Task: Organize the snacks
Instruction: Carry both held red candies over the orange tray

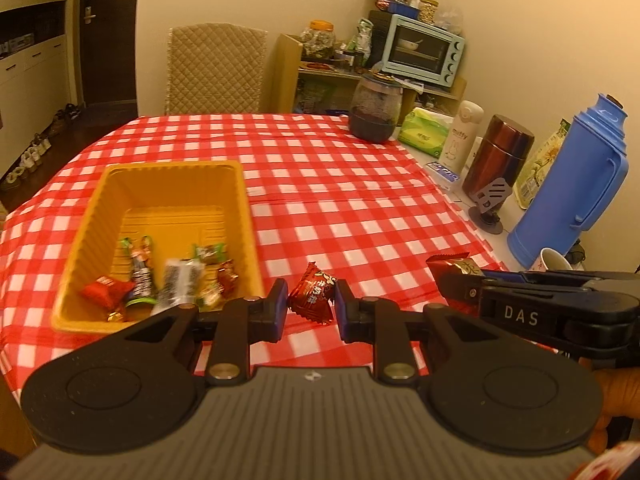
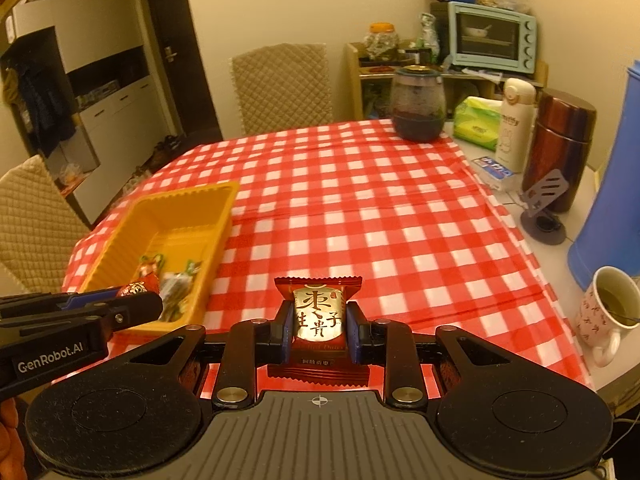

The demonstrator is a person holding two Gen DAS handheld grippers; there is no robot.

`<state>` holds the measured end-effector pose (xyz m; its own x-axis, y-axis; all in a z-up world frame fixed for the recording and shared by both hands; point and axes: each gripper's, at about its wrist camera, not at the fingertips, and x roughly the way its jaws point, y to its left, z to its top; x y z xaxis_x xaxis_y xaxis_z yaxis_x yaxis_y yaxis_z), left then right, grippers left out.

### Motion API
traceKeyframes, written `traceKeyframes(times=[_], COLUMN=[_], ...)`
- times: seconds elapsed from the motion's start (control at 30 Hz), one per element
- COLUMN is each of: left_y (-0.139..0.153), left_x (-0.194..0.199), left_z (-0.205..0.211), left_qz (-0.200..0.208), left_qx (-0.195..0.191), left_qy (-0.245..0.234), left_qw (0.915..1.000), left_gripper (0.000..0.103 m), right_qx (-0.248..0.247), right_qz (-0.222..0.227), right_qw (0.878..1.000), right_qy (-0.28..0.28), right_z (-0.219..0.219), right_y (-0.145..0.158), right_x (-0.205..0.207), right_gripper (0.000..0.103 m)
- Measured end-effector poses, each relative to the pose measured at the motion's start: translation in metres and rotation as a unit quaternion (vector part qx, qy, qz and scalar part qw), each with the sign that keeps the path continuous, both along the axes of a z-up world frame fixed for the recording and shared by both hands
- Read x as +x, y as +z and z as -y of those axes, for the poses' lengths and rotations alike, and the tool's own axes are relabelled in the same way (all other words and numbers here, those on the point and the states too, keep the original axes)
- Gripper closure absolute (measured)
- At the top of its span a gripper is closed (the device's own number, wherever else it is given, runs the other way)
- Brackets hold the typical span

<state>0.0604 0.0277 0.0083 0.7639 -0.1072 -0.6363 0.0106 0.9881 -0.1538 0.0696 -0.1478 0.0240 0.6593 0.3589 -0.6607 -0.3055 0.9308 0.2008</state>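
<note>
A yellow plastic tray lies on the red checked tablecloth at the left and holds several wrapped snacks; it also shows in the right wrist view. My left gripper is shut on a small dark red wrapped candy, just right of the tray's near corner. My right gripper is shut on a red and gold snack packet and holds it above the cloth. That packet's end shows at the right of the left wrist view.
Along the table's right side stand a blue thermos, a brown flask, a white bottle, a tissue pack, a dark glass jar and a mug. A padded chair stands behind the table.
</note>
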Motion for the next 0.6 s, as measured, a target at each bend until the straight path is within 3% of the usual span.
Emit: traceKeyframes(times=[0.6], left_y=[-0.007], left_x=[-0.037], left_z=[-0.059], left_qz=[-0.011], left_qx=[-0.001], left_qy=[0.054], left_qw=[0.9985], left_gripper=[0.081], right_qx=[-0.004], right_qz=[-0.005], right_qw=[0.998], right_qy=[0.065], right_z=[-0.064], right_y=[-0.007], right_x=[-0.017], right_gripper=[0.076])
